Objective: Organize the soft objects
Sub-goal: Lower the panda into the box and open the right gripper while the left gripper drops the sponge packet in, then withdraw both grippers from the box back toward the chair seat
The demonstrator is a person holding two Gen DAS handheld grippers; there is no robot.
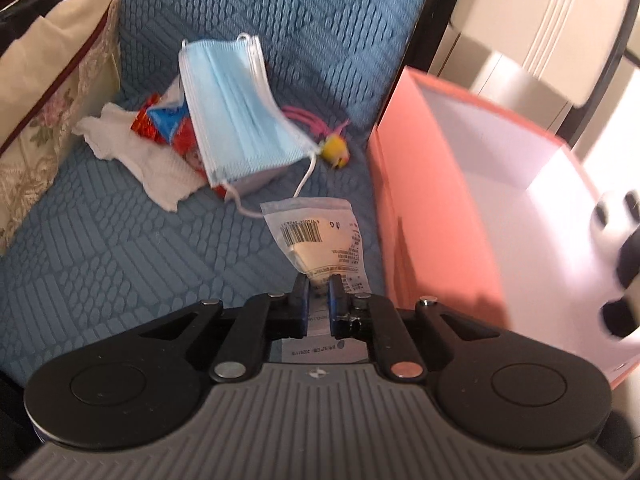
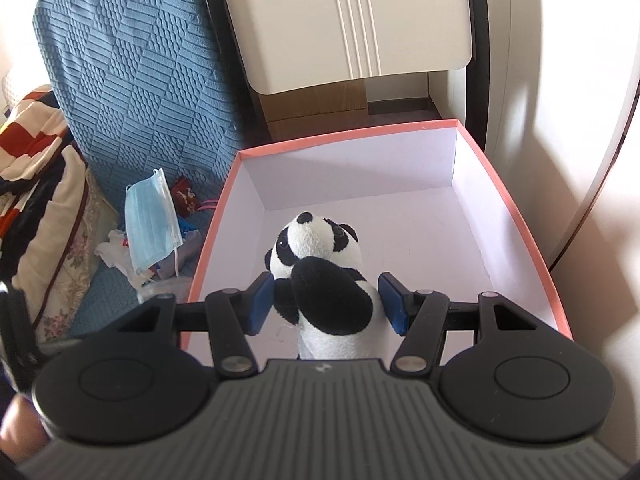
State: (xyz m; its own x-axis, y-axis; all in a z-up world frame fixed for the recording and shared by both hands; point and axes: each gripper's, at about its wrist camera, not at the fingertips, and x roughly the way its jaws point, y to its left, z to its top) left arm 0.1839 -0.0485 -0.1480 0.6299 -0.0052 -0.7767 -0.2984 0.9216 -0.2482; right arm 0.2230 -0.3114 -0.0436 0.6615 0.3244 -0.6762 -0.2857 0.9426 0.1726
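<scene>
My left gripper (image 1: 318,282) is shut on the lower end of a clear plastic packet (image 1: 316,232) with a barcode, which sticks up over the blue quilted cover (image 1: 100,248). Behind it a blue face mask (image 1: 236,120) lies across a red and blue wrapper (image 1: 168,124) and a crumpled white tissue (image 1: 132,156). To the right stands an open pink box (image 1: 424,208). In the right wrist view my right gripper (image 2: 328,300) is shut on a black and white panda plush (image 2: 320,264), held over the box's white floor (image 2: 420,232). The panda (image 1: 620,240) shows blurred at the left view's right edge.
A pink hair tie with a yellow charm (image 1: 336,150) lies between the mask and the box. A floral pillow (image 1: 48,92) and folded blankets (image 2: 36,152) fill the left side. A white cabinet (image 2: 352,20) stands behind the box.
</scene>
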